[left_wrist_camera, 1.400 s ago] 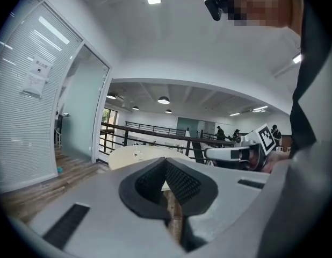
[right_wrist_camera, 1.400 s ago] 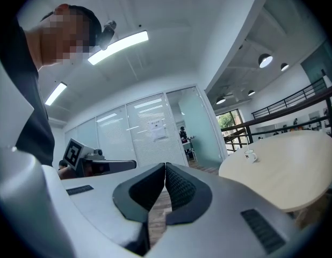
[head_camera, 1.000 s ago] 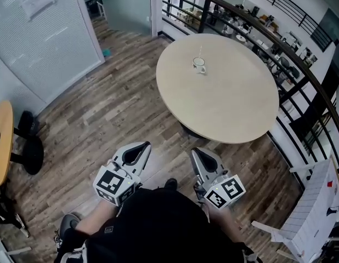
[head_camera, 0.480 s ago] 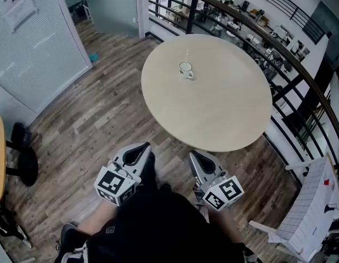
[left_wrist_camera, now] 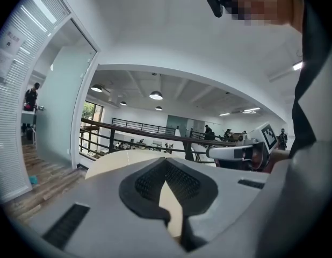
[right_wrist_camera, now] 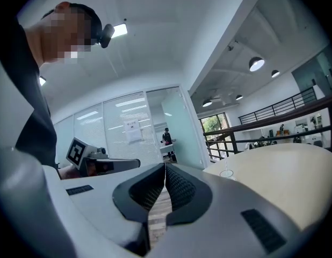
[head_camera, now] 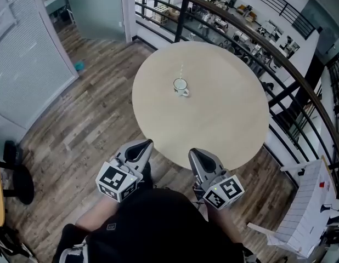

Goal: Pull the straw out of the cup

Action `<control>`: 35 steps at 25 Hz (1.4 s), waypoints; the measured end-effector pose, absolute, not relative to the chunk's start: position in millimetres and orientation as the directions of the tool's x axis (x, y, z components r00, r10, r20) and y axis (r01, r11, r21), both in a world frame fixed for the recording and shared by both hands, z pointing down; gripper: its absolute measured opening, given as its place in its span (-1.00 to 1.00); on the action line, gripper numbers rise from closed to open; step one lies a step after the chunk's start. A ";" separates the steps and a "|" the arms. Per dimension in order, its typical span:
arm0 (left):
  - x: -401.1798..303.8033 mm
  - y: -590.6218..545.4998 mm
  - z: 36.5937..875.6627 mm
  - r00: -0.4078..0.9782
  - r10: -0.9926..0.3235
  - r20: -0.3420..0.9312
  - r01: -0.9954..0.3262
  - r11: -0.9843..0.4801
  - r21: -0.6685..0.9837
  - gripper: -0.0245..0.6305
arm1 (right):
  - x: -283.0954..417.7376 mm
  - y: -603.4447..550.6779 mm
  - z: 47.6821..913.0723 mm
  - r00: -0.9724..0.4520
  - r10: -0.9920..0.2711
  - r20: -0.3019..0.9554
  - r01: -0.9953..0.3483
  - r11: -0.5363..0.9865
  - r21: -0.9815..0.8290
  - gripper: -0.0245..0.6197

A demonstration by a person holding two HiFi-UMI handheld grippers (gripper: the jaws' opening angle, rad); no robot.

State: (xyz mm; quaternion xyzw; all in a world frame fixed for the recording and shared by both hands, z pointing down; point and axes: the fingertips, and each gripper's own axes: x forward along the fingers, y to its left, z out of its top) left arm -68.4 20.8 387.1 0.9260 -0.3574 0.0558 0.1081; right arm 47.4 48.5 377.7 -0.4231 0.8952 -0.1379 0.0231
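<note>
The cup, straw inside, stands toward the far edge of the counter. The left gripper and right gripper hover by its near edge, fingers clenched on nothing.

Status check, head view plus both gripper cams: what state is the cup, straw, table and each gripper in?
cup: upright on the table, untouched.
straw: in the cup, sticking up, not yet pulled.
table: round, bears the cup.
left gripper: jaws shut, empty, by the table's near edge, far from the cup.
right gripper: jaws shut, empty, by the near edge too.
</note>
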 end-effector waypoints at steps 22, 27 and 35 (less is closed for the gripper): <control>-55.6 -161.6 393.8 0.813 -0.546 0.199 -0.580 -0.791 0.196 -0.90 | 41.6 -117.7 390.3 -0.598 -0.792 0.126 -0.778 0.535 -0.330 -0.85; -23.9 -182.2 399.0 0.802 -0.557 0.214 -0.595 -0.777 0.205 -0.90 | 74.5 -145.7 399.6 -0.600 -0.790 0.129 -0.774 0.533 -0.342 -0.85; 17.5 -214.8 412.2 0.799 -0.552 0.240 -0.597 -0.776 0.203 -0.90 | 102.9 -180.8 415.9 -0.629 -0.767 0.128 -0.751 0.556 -0.357 -0.85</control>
